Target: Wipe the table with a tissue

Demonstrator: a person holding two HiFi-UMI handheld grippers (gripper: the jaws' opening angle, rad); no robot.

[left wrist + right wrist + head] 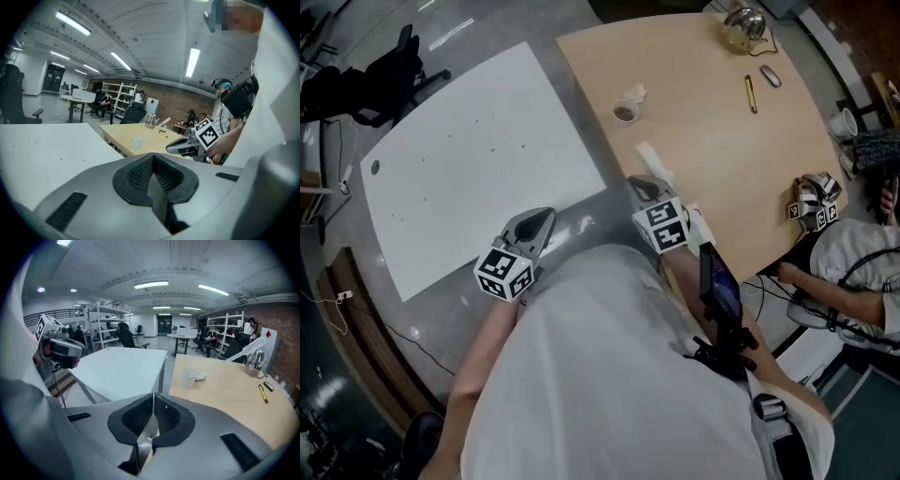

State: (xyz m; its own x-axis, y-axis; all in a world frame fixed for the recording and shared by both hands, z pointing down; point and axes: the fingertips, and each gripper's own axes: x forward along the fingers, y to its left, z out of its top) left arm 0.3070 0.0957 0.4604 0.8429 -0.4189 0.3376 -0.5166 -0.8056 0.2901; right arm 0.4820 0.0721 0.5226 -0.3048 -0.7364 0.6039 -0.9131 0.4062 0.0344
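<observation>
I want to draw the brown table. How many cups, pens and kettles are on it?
paper cup: 1
yellow pen: 1
kettle: 1
Total: 3

The person wears a loose, pale grey-white top (609, 375). At its right side there is a black, phone-like device (719, 286) on a black bracket, and nearer, a dark strap with a grey buckle (769, 408). The left gripper (546, 217) and right gripper (645, 186) have smooth grey moulded shells and black cross-hatched pads (140, 416). Each carries a white cube (504, 272) printed with black square markers.
</observation>
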